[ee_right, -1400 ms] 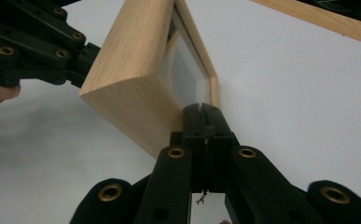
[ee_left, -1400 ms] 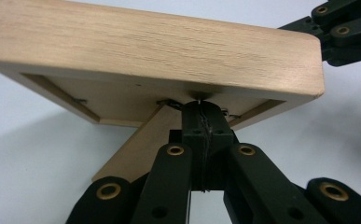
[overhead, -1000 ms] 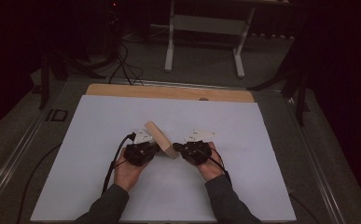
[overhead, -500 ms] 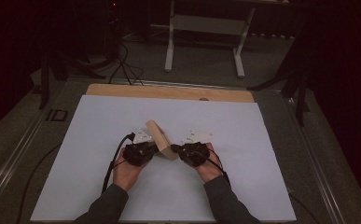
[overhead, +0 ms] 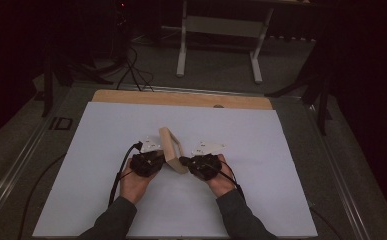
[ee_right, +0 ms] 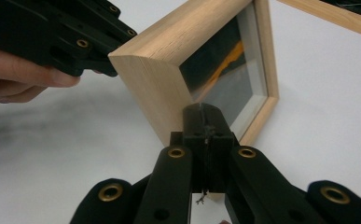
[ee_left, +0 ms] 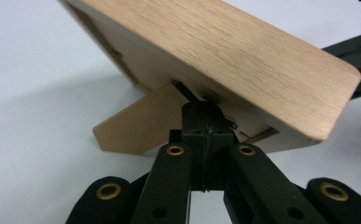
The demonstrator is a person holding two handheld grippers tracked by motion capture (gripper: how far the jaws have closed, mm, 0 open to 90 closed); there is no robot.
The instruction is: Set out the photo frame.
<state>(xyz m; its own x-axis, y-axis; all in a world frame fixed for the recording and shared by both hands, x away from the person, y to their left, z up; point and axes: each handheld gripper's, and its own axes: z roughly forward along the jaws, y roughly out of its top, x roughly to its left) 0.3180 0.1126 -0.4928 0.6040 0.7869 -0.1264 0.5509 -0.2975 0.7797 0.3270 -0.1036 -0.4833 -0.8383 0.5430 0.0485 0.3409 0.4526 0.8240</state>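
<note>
A light wooden picture frame [overhead: 172, 148] stands tilted on the white table cover, propped on a fold-out back leg [ee_left: 136, 127]. My left gripper [overhead: 162, 160] is behind it, shut, with its closed tips [ee_left: 201, 108] against the frame's back [ee_left: 234, 56] where the leg joins. My right gripper [overhead: 183, 161] is on the front side, also shut, its closed tips [ee_right: 205, 111] touching the lower front edge beside the glass [ee_right: 225, 70]. Nothing shows between either pair of jaws. The left gripper [ee_right: 66, 35] and its hand appear beyond the frame's corner [ee_right: 152, 91] in the right gripper view.
A white sheet [overhead: 106, 150] covers the table. A wooden board edge [overhead: 181, 98] runs along the far side. Cables [overhead: 123, 167] trail from the grippers toward the person. Metal stand legs [overhead: 182, 55] and dark floor lie beyond the table.
</note>
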